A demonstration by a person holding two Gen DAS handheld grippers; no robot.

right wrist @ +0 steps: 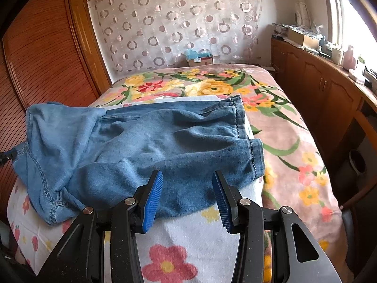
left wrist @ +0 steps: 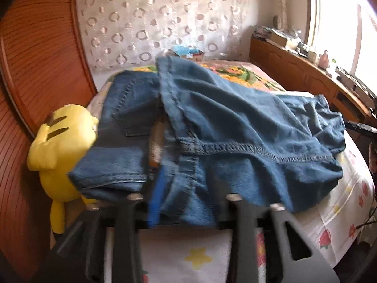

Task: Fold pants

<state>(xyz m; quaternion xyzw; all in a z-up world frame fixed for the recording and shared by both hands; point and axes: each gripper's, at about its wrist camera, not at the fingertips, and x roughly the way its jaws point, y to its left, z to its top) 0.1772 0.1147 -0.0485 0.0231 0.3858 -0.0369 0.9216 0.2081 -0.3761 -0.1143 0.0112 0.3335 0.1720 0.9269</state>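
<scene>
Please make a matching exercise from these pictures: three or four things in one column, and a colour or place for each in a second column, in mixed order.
Things:
1. jeans
2. plush toy
3. wardrobe door
4. pads of the right hand-held gripper

Descriptions:
a. yellow, at the bed's edge beside the jeans
b. blue denim, lying crumpled on the bed
c. bright blue, ribbed
d. reddish-brown wood, slatted

Pairs: 1-b, 2-a, 3-d, 4-c

A circle-patterned curtain (right wrist: 179, 23) hangs behind the bed (right wrist: 294, 141); wooden cabinets (right wrist: 318, 89) beside it stand under a bright window (right wrist: 353, 18).
</scene>
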